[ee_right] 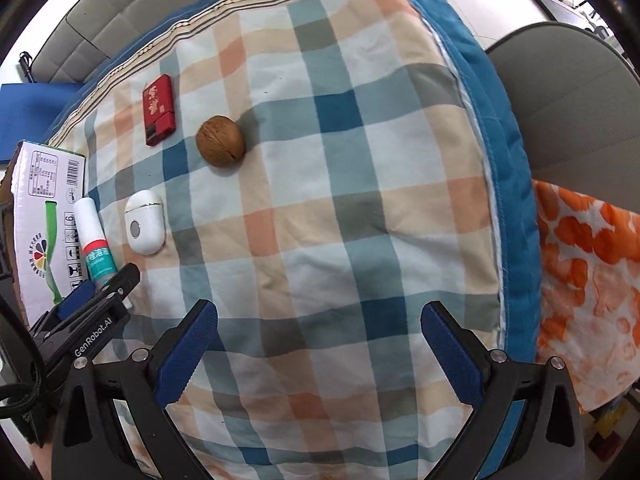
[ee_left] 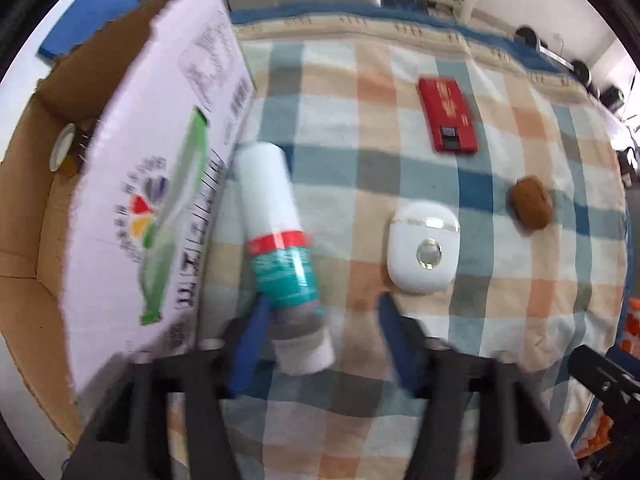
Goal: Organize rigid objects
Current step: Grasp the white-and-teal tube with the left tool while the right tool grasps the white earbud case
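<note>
Cardboard forms the box (ee_left: 48, 216) at the far left, its white printed flap (ee_left: 160, 184) folded out. Just beside the flap a white and teal tube (ee_left: 276, 232) lies on the checked cloth (ee_right: 320, 200). The left gripper (ee_left: 320, 328) straddles the tube's lower end; one blue pad (ee_left: 250, 344) looks to touch it, the other stands clear. Next come a white oval case (ee_left: 422, 252), a red flat box (ee_left: 448, 114) and a walnut (ee_right: 220, 142), apart from one another. The right gripper (ee_right: 318, 344) hangs wide apart over bare cloth.
</note>
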Demonstrator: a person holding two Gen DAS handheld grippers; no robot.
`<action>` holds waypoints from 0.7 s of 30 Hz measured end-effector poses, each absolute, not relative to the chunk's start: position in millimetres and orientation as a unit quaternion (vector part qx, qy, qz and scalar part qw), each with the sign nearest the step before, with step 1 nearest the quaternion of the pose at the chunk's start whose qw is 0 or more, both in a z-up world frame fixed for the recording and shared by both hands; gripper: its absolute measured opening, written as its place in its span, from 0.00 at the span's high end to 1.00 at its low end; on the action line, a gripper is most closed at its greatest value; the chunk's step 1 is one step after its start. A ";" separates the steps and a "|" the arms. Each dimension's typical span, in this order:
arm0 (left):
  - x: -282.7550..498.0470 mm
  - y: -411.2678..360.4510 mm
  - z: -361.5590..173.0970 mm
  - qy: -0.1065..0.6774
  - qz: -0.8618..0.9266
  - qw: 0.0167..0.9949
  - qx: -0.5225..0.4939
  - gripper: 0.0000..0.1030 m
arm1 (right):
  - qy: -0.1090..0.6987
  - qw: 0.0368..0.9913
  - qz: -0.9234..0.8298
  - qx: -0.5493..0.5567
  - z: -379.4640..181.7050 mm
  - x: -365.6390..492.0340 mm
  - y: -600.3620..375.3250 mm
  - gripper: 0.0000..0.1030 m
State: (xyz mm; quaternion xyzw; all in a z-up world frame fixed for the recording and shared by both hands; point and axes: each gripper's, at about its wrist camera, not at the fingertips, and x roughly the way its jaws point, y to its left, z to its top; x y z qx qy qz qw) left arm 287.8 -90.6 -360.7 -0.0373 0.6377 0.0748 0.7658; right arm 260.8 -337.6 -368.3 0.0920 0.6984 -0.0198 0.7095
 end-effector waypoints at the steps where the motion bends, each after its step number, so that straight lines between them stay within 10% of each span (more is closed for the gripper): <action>1: 289.6 -85.5 -357.2 0.634 0.069 0.769 -0.045 0.76 | 0.698 0.710 -0.016 0.092 -368.4 262.7 -335.5 0.00; 7: 292.0 -69.5 -371.5 0.668 0.090 0.735 -0.071 0.49 | 0.693 0.711 0.010 0.116 -368.2 277.8 -315.9 0.00; 10: 283.6 -52.0 -381.9 0.674 0.103 0.723 -0.114 0.49 | 0.686 0.712 0.048 0.139 -367.5 291.4 -295.4 0.01; 15: 266.5 -23.0 -393.5 0.668 0.140 0.709 -0.179 0.50 | 0.696 0.696 0.095 0.146 -387.5 317.7 -251.9 0.30; 21: 265.6 -9.3 -396.4 0.667 0.159 0.698 -0.205 0.49 | 0.710 0.680 0.117 0.140 -415.5 337.2 -208.1 0.36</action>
